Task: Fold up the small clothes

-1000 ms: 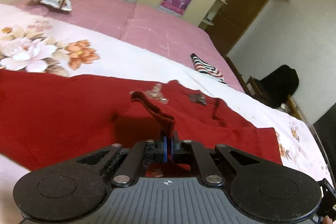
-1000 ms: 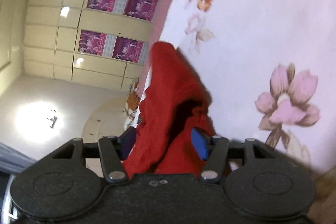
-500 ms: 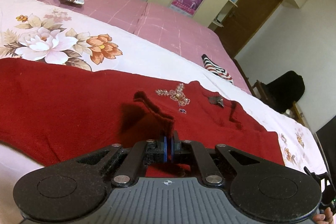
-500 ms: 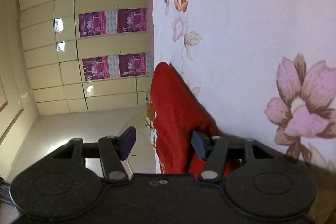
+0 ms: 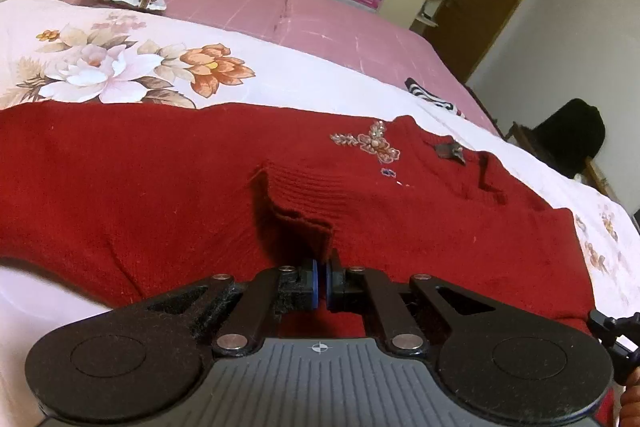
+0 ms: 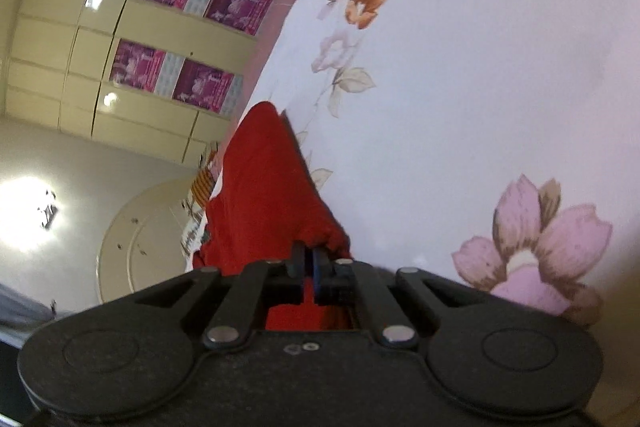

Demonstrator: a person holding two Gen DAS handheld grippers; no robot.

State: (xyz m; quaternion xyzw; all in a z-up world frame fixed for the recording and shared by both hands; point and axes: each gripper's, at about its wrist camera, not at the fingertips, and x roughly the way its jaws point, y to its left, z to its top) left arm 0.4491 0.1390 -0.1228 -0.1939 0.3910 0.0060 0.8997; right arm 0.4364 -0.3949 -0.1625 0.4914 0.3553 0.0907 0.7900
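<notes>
Moved: right gripper (image 6: 307,259), jaws just closed, now pinching sweater (image 5: 160,195) edge; cuff (image 5: 304,203) lowered onto sweater ahead of left gripper (image 5: 322,283), pinched. Sweater: on bedspread (image 5: 300,83). Hidden: cloth between pads.

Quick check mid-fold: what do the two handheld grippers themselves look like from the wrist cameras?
Both match: the left gripper and right gripper have black bodies with two round side lobes, silver rivets on black linkage arms, and blue-faced jaws. The left's base is ribbed grey with a small crosshair mark.
</notes>
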